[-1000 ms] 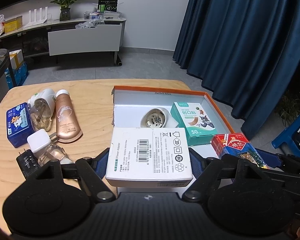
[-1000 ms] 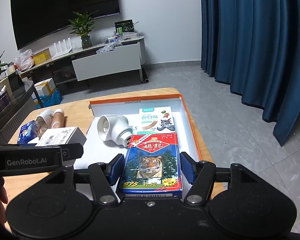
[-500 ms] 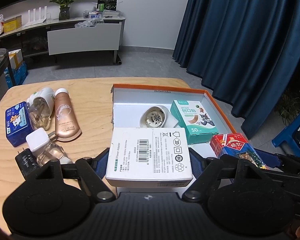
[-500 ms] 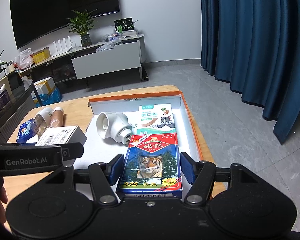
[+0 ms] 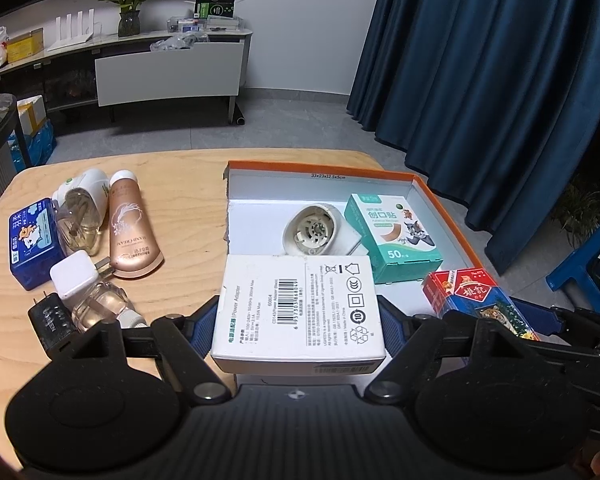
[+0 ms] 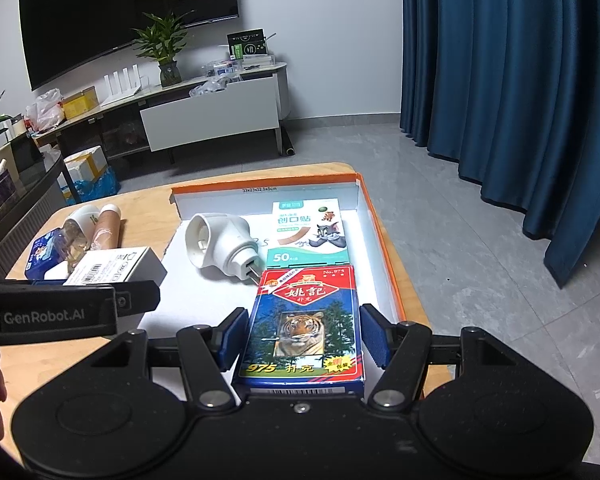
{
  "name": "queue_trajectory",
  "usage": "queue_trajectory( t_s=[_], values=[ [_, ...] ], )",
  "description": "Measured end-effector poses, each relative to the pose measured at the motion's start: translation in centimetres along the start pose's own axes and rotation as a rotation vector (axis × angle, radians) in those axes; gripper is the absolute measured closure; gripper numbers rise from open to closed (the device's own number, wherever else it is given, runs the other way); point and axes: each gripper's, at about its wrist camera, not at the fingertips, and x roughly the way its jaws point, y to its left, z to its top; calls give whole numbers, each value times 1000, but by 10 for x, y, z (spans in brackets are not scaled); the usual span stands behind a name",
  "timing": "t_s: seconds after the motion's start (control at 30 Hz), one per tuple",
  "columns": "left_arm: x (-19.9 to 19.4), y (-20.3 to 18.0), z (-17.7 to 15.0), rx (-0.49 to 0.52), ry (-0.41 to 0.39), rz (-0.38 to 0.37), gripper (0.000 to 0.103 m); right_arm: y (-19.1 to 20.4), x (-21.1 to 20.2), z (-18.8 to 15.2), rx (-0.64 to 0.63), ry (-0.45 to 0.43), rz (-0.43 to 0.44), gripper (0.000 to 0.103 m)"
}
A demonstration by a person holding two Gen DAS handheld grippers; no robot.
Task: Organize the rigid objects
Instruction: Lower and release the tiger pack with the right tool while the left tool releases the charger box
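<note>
My left gripper [image 5: 298, 320] is shut on a white power adapter box [image 5: 300, 304] and holds it over the near left part of the orange-rimmed white tray [image 5: 324, 178]. My right gripper [image 6: 302, 334] is shut on a blue and red playing card box with a tiger [image 6: 302, 320], held over the tray's near right part [image 6: 384, 248]. In the tray lie a white round plug-in device [image 6: 224, 248] and a teal plaster box [image 6: 308, 232]. The card box also shows in the left wrist view [image 5: 476, 300].
On the wooden table [image 5: 180, 200] left of the tray lie a blue tissue pack [image 5: 32, 242], a clear bottle with white cap [image 5: 80, 208], a bronze hand cream tube [image 5: 130, 232], a white charger [image 5: 74, 276], a black plug [image 5: 50, 320] and a small clear bottle [image 5: 104, 308].
Both grippers have drifted slightly toward the tray with their boxes still held. Nothing was let go.
</note>
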Motion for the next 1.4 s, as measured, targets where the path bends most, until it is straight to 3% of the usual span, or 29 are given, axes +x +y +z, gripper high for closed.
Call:
queue_trajectory(
  t_s=[0.53,0.67,1.2,1.23,1.3,1.4],
  values=[
    [14,-1,1,4,25,-6,24,-2,16,-2,-64,34,-55,29],
    [17,-3,2,4,29,-6,24,-1,16,-2,-113,4,-126,25],
    [37,-28,-3,73,85,-19,24,-19,-10,5,-42,-70,-119,20],
    [39,-29,-3,74,93,-17,23,-20,-12,6,-39,-73,-119,20],
    [40,-32,-3,80,107,-21,12,-19,-15,7,-38,-81,-123,20],
    [34,-34,-4,92,96,-23,6,-18,-19,10,-36,-92,-121,19]
  ],
)
